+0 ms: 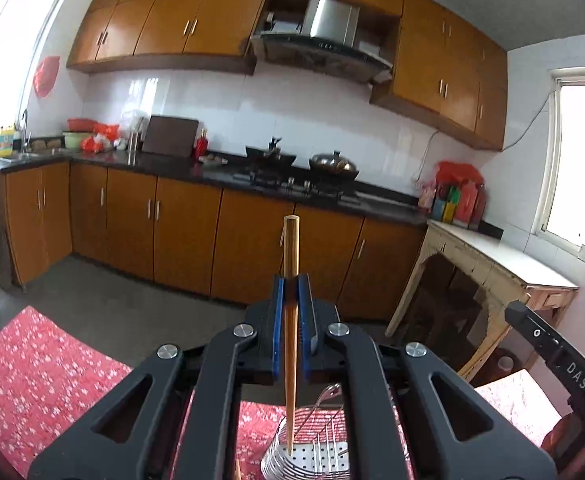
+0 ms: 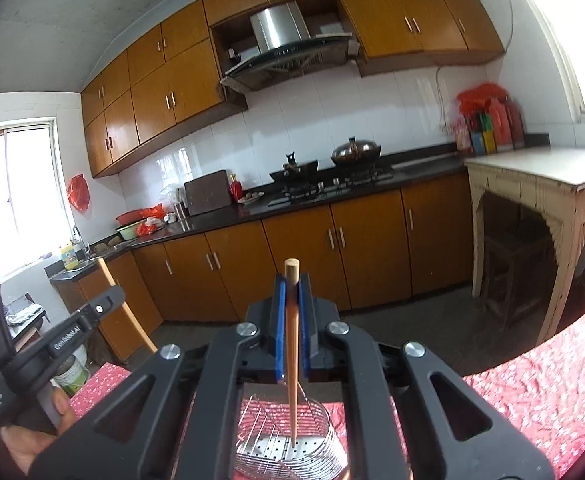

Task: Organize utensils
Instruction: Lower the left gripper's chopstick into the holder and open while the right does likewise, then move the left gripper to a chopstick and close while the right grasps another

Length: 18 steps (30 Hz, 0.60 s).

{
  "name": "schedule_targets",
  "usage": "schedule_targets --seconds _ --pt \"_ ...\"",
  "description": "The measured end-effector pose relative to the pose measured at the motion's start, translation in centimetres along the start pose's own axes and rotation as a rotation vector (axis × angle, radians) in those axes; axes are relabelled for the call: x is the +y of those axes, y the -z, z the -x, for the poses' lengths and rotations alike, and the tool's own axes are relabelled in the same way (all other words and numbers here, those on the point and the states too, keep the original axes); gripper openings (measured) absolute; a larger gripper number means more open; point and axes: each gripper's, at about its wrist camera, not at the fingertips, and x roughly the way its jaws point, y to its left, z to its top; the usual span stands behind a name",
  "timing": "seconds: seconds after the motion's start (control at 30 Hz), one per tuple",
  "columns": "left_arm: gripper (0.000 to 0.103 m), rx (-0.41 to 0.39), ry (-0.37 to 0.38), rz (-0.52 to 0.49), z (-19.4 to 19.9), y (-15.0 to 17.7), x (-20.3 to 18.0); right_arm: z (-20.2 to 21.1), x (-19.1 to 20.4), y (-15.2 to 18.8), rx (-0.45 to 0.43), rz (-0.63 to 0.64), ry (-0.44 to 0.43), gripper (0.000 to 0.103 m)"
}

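Observation:
My left gripper (image 1: 291, 280) is shut on a wooden chopstick (image 1: 291, 264), held upright between its blue pads, thin end down inside a steel wire utensil basket (image 1: 312, 454) on the red floral tablecloth (image 1: 40, 368). My right gripper (image 2: 291, 280) is shut on a second wooden chopstick (image 2: 292, 344), its tip down in the same wire basket (image 2: 292, 448) with a perforated floor. The left gripper's body shows at the left of the right wrist view (image 2: 72, 328); the right gripper's body shows at the right of the left wrist view (image 1: 552, 356).
Orange kitchen cabinets (image 1: 180, 232) and a dark counter with a stove and pots (image 1: 300, 168) lie ahead. A cream side table (image 1: 504, 264) stands at the right. A green-and-white bucket (image 2: 70, 376) sits on the floor beside the table.

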Motion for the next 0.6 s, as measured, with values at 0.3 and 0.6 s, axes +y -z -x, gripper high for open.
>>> schedule_targets --seconds 0.3,0.6 --pt "0.008 0.103 0.002 0.004 -1.7 0.9 0.9 -1.8 -1.7 1.7 0.086 -0.064 0.014 0.012" --pt "0.052 0.073 -0.057 0.000 1.0 -0.5 1.9 0.4 -2.8 1.0 0.042 -0.073 0.097 0.036"
